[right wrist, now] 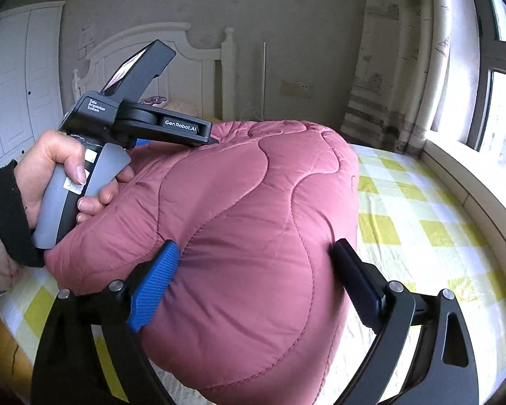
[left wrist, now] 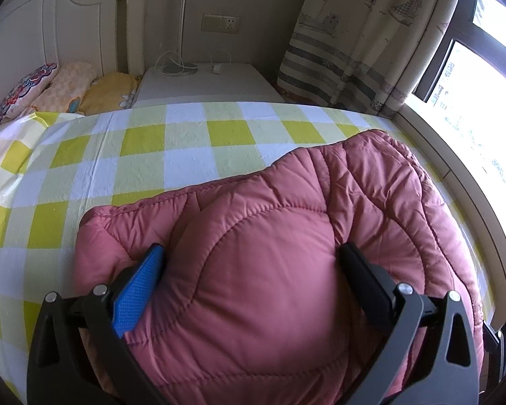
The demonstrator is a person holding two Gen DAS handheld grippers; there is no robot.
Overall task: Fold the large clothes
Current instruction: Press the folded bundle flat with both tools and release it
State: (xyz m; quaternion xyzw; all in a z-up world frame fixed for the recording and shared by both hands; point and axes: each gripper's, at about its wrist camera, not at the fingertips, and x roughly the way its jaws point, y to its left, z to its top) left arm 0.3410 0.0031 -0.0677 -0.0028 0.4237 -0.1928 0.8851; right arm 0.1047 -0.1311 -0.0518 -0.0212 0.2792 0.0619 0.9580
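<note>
A pink quilted padded jacket [left wrist: 273,236] lies bunched on a bed with a yellow and white checked cover [left wrist: 145,155]. My left gripper [left wrist: 253,253] has its fingers wide apart on either side of a thick puffed fold of the jacket, pressing into it. My right gripper [right wrist: 256,249] also straddles a thick bulge of the jacket [right wrist: 253,202], its fingers wide apart and dented into the fabric. The left gripper's body and the hand holding it show in the right wrist view [right wrist: 118,125], over the jacket's far left side.
A white headboard [left wrist: 50,30] and pillows [left wrist: 57,84] stand at the bed's far left. A white bedside table [left wrist: 202,84] with a lamp base, a patterned curtain [left wrist: 361,40] and a window sill [left wrist: 455,155] lie beyond and to the right. White wardrobes [right wrist: 20,77] stand far left.
</note>
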